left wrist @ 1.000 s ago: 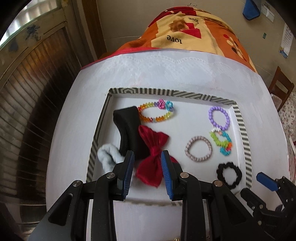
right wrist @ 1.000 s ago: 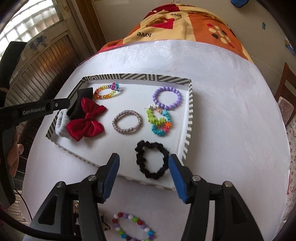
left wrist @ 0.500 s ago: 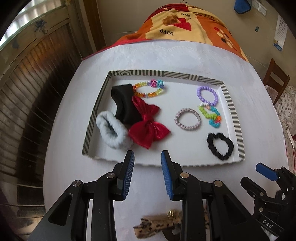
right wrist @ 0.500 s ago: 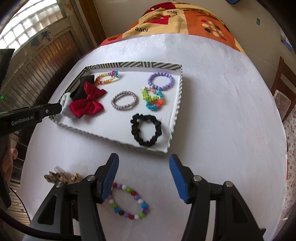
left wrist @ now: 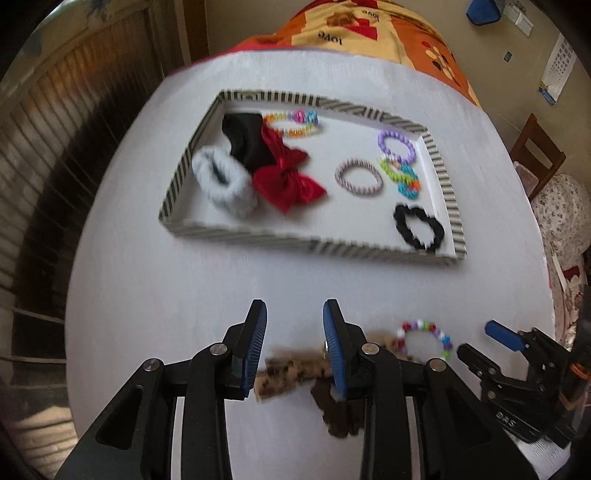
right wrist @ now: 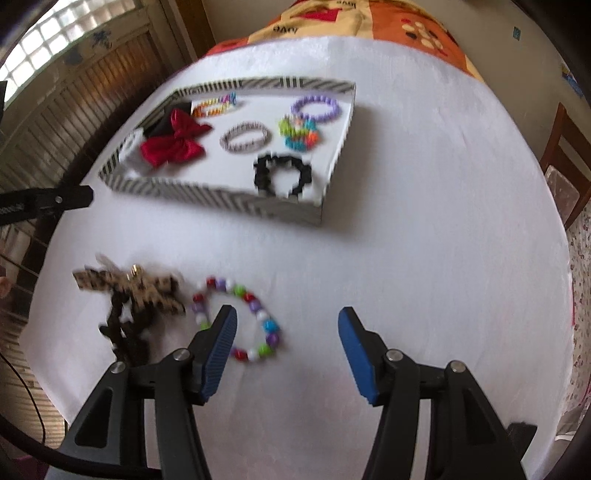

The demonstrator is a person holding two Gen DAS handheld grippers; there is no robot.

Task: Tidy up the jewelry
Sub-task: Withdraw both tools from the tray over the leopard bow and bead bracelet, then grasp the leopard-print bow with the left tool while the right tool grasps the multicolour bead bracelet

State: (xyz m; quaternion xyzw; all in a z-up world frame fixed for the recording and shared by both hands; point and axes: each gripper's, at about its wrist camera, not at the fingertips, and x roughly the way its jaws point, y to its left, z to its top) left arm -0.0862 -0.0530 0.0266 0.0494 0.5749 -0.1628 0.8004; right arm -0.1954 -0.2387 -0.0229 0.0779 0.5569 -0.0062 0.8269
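Observation:
A striped-rim tray [left wrist: 306,243] [right wrist: 221,197] on the white table holds a red bow [left wrist: 288,177] [right wrist: 173,146], a white fluffy band [left wrist: 221,181], a black cloth piece [left wrist: 245,142], a black scrunchie [left wrist: 417,227] [right wrist: 282,175] and several bead bracelets. On the table in front lie a leopard-print bow [left wrist: 291,373] [right wrist: 144,288] and a multicolour bead bracelet [left wrist: 424,338] [right wrist: 240,321]. My left gripper [left wrist: 295,347] is open and empty above the leopard bow. My right gripper [right wrist: 288,350] is open and empty, its left finger over the bead bracelet.
A dark brown hair piece [right wrist: 125,332] lies beside the leopard bow. An orange patterned cloth [left wrist: 369,33] covers the far end. A wooden chair [left wrist: 535,151] stands at the right. Wooden slats run along the left.
Both grippers have pulled back from the tray toward the near table edge. The leopard bow and the loose bead bracelet have come into view under them.

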